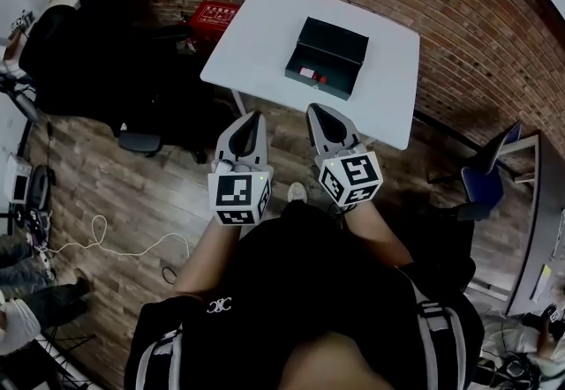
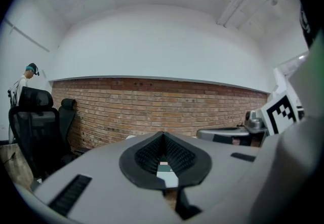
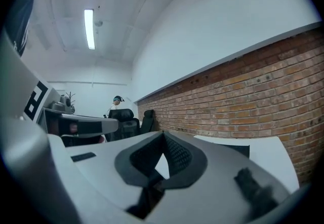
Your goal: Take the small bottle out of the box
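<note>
Standing open, the dark box (image 1: 334,35) holds a small red item (image 1: 322,78).

a white table (image 1: 265,35) on the wood floor (image 1: 115,203) carries one open dark box (image 1: 327,56).

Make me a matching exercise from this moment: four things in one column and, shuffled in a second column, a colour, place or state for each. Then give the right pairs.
Things:
1. box
2. crate
3. right gripper
4. table

Descriptions:
A. white
B. shut, with nothing between its jaws
C. red, beside the table's left edge
D. dark, open, standing on the table

Pairs: 1-D, 2-C, 3-B, 4-A
</note>
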Demonstrator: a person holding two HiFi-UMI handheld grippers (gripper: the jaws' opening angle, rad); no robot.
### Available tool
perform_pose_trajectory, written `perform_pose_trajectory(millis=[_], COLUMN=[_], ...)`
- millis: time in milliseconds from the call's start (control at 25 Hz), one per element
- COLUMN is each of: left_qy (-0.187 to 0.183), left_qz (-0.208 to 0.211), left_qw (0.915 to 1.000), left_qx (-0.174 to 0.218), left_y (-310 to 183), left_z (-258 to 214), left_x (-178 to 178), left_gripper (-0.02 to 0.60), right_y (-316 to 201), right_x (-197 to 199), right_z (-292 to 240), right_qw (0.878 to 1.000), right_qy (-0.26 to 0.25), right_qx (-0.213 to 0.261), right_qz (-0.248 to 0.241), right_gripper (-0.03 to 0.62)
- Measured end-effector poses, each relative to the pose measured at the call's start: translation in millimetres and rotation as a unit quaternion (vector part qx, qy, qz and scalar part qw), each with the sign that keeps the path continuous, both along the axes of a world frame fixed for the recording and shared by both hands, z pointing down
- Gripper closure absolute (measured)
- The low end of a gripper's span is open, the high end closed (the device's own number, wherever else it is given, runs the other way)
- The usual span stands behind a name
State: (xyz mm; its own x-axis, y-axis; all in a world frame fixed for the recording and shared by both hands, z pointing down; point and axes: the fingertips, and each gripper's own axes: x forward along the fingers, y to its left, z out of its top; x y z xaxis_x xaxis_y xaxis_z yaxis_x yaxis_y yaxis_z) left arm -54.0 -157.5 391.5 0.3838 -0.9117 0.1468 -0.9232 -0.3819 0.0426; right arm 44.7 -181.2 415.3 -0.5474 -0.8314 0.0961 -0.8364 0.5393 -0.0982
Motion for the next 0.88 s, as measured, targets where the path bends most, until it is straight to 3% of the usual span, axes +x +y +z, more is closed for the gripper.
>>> perform_pose_trajectory(millis=[280,480,880], left_qy=[-0.01,-0.012,-0.016], left_qz=[-0.015,-0.035,-0.049], left_qw=[0.9998,0.9993,0.9982], left_qx=[0.0,-0.005,-0.031], left_y=[-57.5,-89.1,-128.1], left_z=[2.1,6.7,24.2], left_x=[32.0,44.5,48.1], left_gripper=[0.569,0.569,0.569], right_y=[-68.7,-107.9,-176.2], right_x=[41.9,52.2,55.3], right_z=[15.1,32.2,107.9], right_qw=[0.999,0.995,0.964], right_qy=[0.037,0.071,0.187], right_qx=[-0.009,-0.023,-0.097], right_qz=[-0.024,-0.068,-0.162], right_gripper=[0.563,0.563,0.563])
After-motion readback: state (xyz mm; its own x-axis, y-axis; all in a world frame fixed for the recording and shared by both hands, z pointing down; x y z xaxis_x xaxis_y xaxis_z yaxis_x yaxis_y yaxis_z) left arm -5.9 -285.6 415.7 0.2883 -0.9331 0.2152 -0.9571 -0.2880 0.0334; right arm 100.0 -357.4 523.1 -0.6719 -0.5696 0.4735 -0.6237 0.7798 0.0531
